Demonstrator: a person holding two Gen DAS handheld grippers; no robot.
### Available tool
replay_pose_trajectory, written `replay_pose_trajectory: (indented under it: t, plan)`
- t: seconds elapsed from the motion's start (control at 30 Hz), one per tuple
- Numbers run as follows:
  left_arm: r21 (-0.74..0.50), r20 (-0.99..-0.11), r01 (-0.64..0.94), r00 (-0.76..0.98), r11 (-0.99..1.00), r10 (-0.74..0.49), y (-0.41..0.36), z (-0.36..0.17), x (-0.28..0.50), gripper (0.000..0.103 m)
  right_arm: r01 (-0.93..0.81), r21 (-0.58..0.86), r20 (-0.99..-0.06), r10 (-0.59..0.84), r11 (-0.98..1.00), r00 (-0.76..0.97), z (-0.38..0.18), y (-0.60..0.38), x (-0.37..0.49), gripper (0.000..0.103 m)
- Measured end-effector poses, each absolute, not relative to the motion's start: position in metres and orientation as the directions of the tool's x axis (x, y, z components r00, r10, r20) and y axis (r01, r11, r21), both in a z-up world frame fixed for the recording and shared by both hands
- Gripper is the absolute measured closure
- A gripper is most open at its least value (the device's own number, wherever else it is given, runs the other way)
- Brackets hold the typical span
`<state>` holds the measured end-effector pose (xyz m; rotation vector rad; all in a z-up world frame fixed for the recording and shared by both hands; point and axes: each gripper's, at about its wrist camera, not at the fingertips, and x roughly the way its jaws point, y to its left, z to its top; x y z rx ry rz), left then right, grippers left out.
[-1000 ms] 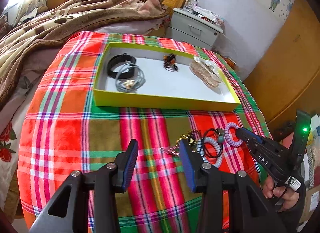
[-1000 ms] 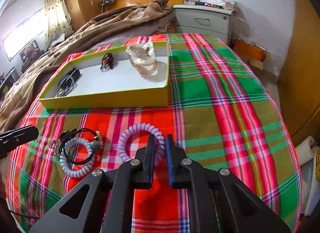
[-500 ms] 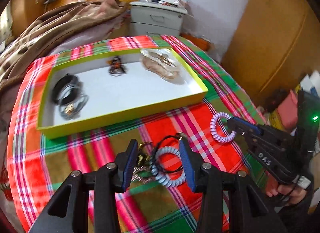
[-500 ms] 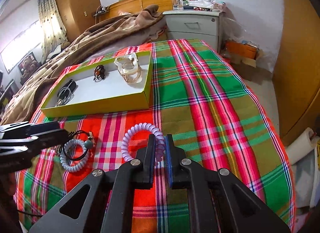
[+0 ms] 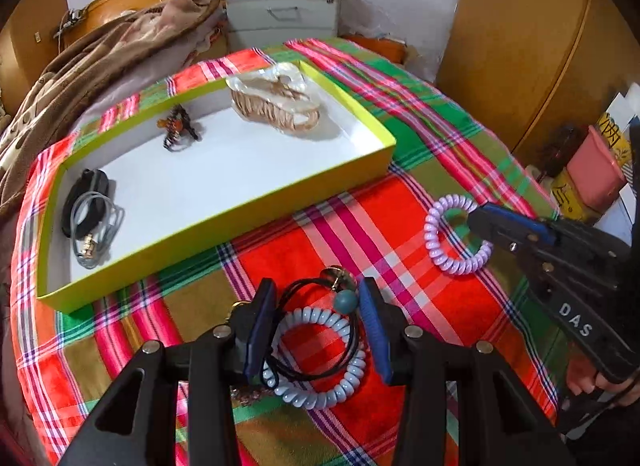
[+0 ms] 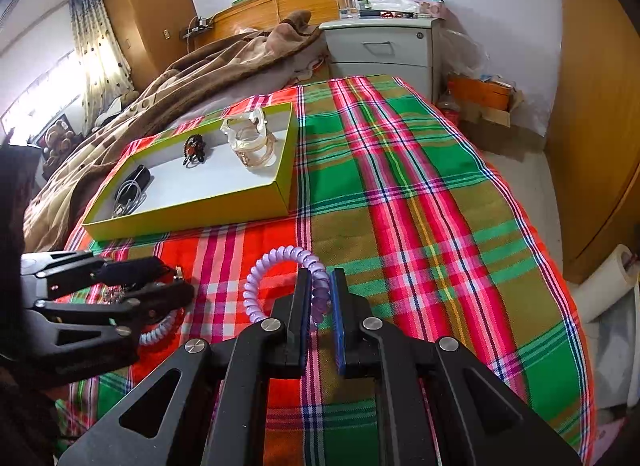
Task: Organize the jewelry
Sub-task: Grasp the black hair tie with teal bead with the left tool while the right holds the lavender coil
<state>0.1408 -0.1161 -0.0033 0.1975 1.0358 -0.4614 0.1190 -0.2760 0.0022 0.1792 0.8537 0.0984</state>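
The light, springy lilac coil hair tie (image 6: 286, 282) is being pinched by the right gripper (image 6: 320, 306); the left gripper (image 5: 316, 330) is being held spread around the blue coil tie (image 5: 320, 358)

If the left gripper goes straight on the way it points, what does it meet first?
Probably the pale blue spiral hair tie tangled with black cords, lying between the open left gripper jaws; depth is unclear.

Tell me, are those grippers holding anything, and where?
The right gripper pinches the purple coil bracelet by its near rim. The left gripper is open around a blue coil bracelet, holding nothing.
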Motion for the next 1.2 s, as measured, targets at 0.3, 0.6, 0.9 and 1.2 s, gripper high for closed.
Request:
replay_pose_trajectory:
  t: [0.3,0.6,0.9,1.2]
  plan:
    - [-0.039,-0.859,0.469,0.436,0.882,-0.270,-0.120,-0.007,0.143,0.060,-0.012,0.211,-0.734,0.166,0.977,0.658,0.003,-0.279,0.118,0.093]
    - [-0.073,-0.849,0.437,0.444,0.897,-0.285,-0.113,-0.007,0.148,0.084,-0.009,0.212,-0.734,0.165,0.977,0.658,0.003,-0.280,0.118,0.093]
    - [-0.100,-0.841,0.416,0.450,0.904,-0.301,-0.107,-0.005,0.149,0.086,-0.003,0.213,-0.733,0.161,0.977,0.661,0.003,-0.281,0.117,0.093]
    - [-0.107,-0.822,0.410,0.476,0.906,-0.313,-0.102,0.006,0.144,0.087,-0.003,0.210,-0.727,0.158,0.978,0.669,0.008,-0.280,0.117,0.093]
